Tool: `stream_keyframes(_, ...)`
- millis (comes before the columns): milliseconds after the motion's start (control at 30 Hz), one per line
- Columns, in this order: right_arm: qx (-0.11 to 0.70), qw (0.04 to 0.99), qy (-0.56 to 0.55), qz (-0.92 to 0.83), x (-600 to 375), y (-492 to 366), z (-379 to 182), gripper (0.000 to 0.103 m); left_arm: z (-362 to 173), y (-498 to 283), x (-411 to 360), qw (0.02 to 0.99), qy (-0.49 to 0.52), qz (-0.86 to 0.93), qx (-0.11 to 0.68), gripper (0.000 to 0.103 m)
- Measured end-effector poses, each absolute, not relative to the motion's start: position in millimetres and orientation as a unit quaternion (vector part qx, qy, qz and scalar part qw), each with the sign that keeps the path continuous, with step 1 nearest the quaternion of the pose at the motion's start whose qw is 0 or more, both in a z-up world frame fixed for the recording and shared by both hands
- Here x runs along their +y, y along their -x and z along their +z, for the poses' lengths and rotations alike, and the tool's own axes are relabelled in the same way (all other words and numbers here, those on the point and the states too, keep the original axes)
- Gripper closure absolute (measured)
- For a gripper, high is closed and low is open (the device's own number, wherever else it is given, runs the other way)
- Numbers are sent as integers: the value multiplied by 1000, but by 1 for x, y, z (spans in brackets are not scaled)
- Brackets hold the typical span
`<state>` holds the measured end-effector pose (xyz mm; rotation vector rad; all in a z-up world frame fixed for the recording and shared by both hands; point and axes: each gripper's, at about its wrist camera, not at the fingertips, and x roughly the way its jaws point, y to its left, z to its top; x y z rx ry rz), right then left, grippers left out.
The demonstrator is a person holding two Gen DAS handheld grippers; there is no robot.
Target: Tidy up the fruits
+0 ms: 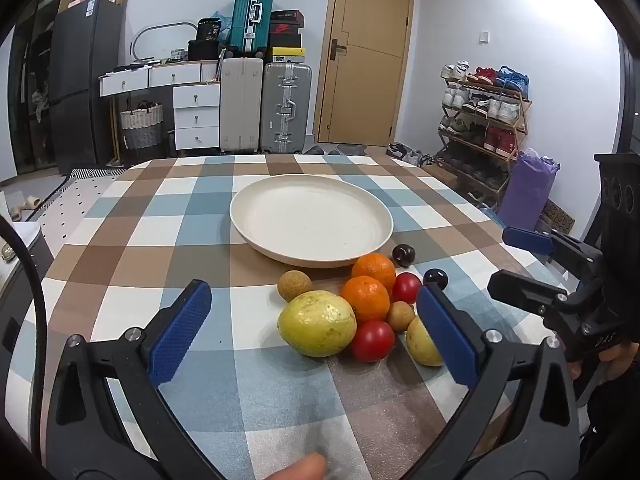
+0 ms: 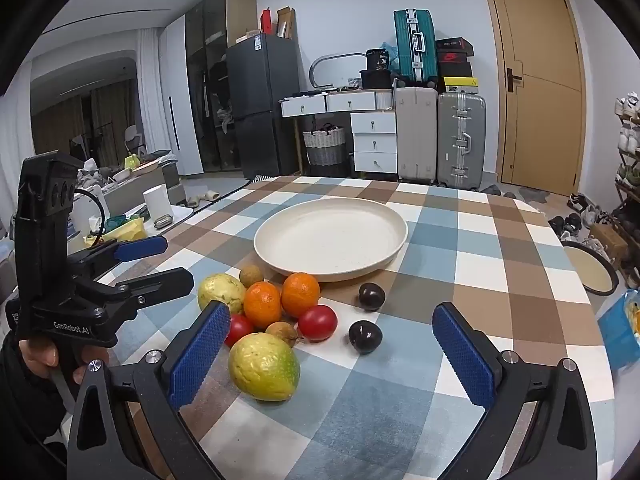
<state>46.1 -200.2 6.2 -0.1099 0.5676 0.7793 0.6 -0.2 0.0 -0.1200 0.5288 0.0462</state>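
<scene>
Fruit lies heaped on the checked counter, just in front of the cream plate, which holds nothing. The nearer guava has its long axis running left to right in the right wrist view, its greener end to the right; the other guava lies behind it. Two oranges touch each other at the heap's middle, with red tomatoes and small brown fruits packed around them. Two dark plums sit apart to the right. Left claw and right claw both gape wide, gripping nothing, above the counter.
</scene>
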Motion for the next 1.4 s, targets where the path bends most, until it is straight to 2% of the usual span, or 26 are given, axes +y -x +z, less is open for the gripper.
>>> stream_keyframes(1400, 275, 884, 48, 376, -200, -47, 5, 0, 2, 0, 1, 963, 64, 21, 263, 1)
